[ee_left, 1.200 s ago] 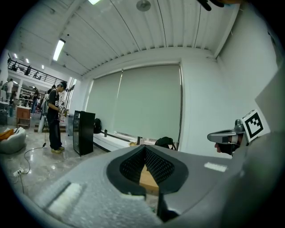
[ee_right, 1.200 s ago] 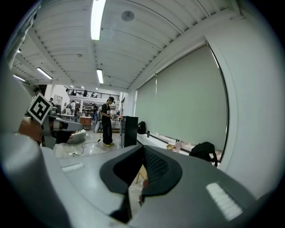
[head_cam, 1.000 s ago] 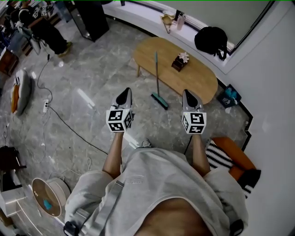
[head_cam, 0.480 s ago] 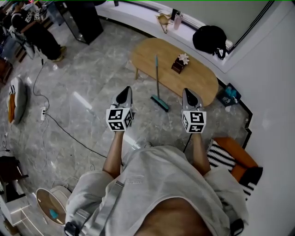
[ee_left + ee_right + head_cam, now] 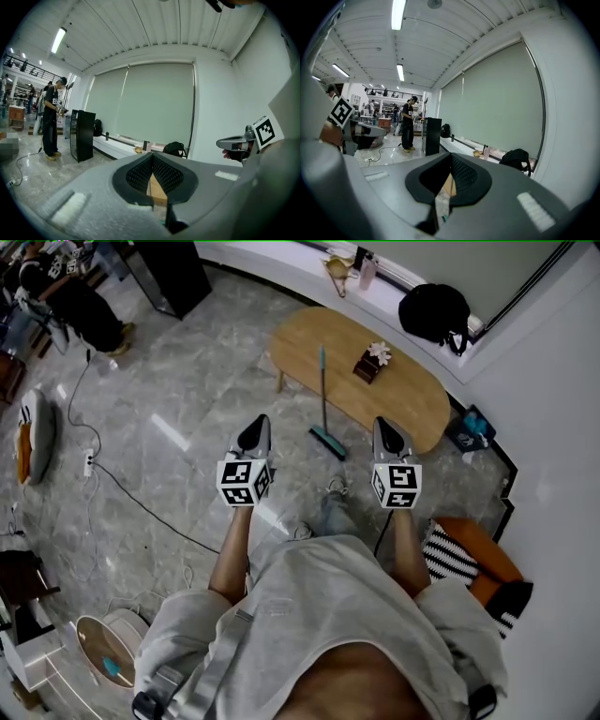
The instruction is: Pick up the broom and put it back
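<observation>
The broom [image 5: 324, 409] has a thin teal handle that leans on the near edge of the oval wooden table [image 5: 412, 409]. Its teal head [image 5: 328, 442] rests on the marble floor. In the head view my left gripper [image 5: 255, 430] is held out left of the broom head, apart from it. The right gripper [image 5: 387, 432] hangs to the right of the head, over the table's edge. Both are shut with nothing between the jaws. The left gripper [image 5: 152, 159] and the right gripper [image 5: 450, 157] show only the table and floor through their slits.
A small dark box with a flower [image 5: 368, 364] sits on the table. A black backpack [image 5: 433, 310] lies on the white ledge behind. A cable [image 5: 141, 502] and power strip [image 5: 87, 463] cross the floor at left. A person [image 5: 75, 301] stands far left. An orange and striped cushion [image 5: 469, 554] lies at right.
I have stepped toward the table; a foot now shows below the broom head. Both grippers stay shut and level, carried forward with me. The broom has not moved.
</observation>
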Available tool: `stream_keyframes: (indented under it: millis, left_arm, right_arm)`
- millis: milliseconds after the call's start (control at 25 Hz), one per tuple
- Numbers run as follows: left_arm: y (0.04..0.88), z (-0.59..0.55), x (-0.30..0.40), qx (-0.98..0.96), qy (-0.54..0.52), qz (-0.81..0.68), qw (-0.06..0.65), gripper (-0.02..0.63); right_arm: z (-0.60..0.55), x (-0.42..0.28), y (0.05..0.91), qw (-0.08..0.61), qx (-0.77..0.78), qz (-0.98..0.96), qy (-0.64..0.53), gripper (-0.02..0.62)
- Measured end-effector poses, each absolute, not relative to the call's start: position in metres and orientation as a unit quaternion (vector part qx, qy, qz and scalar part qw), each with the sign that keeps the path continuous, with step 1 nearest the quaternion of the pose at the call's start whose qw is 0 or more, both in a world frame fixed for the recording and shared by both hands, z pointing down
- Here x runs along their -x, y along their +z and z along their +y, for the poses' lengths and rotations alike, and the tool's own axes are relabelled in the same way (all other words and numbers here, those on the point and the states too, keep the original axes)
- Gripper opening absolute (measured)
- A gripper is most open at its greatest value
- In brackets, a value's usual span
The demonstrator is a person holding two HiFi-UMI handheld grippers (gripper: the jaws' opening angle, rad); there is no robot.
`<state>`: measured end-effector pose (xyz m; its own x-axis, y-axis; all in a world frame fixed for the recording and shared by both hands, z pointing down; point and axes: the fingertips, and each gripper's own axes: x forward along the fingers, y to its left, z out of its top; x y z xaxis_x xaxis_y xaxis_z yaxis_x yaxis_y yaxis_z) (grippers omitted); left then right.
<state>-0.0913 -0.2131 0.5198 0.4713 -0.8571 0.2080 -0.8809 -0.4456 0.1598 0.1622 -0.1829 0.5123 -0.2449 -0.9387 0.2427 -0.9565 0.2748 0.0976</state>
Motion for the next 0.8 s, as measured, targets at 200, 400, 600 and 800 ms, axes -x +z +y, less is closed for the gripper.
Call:
stream_keyframes:
  millis: [200,400,600,800]
  left_arm:
    - [0.524,-0.207,0.105,-0.84,0.05,-0.525,0.13,0.002]
    - [0.524,-0.207,0.116,-0.833,0.052,-0.535,0.127,0.002]
    - [0.517,-0.212,0.126,-0.827,0.048,-0.548,0.118,0.002]
    - [0.51,-0.213,0.135,-0.816,0.046,-0.567,0.108,0.002]
  right_arm:
    - [-0.185,-0.15,0.51,0.114,-0.59,-0.799,0.032,0.003]
    - [-0.187,-0.138,0.514,0.111,-0.582,-0.805,0.03,0.003]
    - [-0.194,-0.129,0.517,0.116,-0.57,-0.813,0.027,0.003]
    - [-0.205,-0.116,0.513,0.115,-0.55,-0.827,0.023,0.003]
